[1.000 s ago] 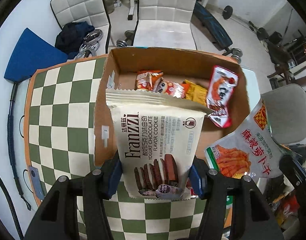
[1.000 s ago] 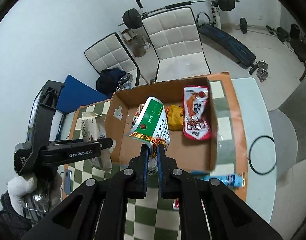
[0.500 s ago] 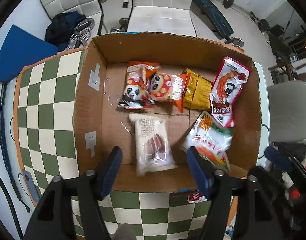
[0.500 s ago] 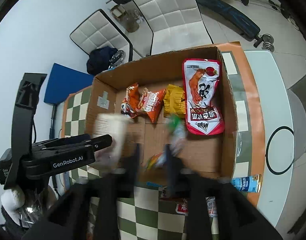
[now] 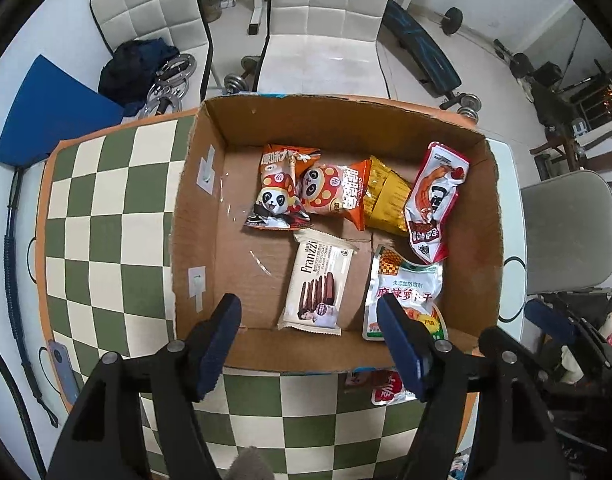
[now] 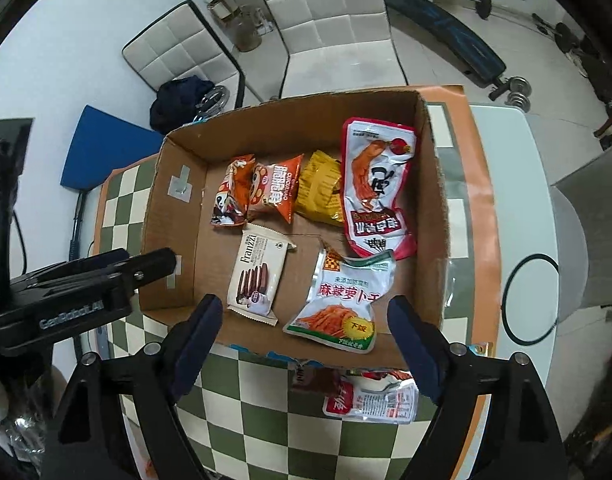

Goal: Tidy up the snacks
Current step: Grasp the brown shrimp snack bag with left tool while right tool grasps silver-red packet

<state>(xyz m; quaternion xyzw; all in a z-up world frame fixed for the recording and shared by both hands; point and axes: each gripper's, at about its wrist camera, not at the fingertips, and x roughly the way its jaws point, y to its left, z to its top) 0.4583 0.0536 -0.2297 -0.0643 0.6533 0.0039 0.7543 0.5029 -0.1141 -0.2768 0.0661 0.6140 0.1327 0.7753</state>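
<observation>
A cardboard box (image 5: 193,216) (image 6: 153,216) on the checkered table holds several snack packs. The white Franzzi cookie pack (image 5: 318,284) (image 6: 259,270) and the white-green radish pack (image 5: 406,292) (image 6: 346,296) lie at the box's near side. Two panda packs (image 5: 306,196), a yellow pack (image 5: 386,200) and a red pouch (image 5: 434,200) (image 6: 378,192) lie farther back. My left gripper (image 5: 310,340) is open and empty above the box's near wall. My right gripper (image 6: 306,340) is open and empty there too. The left gripper's body (image 6: 77,292) shows in the right wrist view.
A red-white snack pack (image 6: 370,396) (image 5: 386,390) lies on the checkered cloth (image 5: 105,220) just in front of the box. White padded chairs (image 5: 326,20), a blue mat (image 5: 53,108) and gym weights stand beyond the table. A black ring (image 6: 534,300) lies on the white surface at right.
Both grippers opened and let go: the Franzzi pack and the radish pack dropped into the box. Both grippers have since drawn back a little over the near wall.
</observation>
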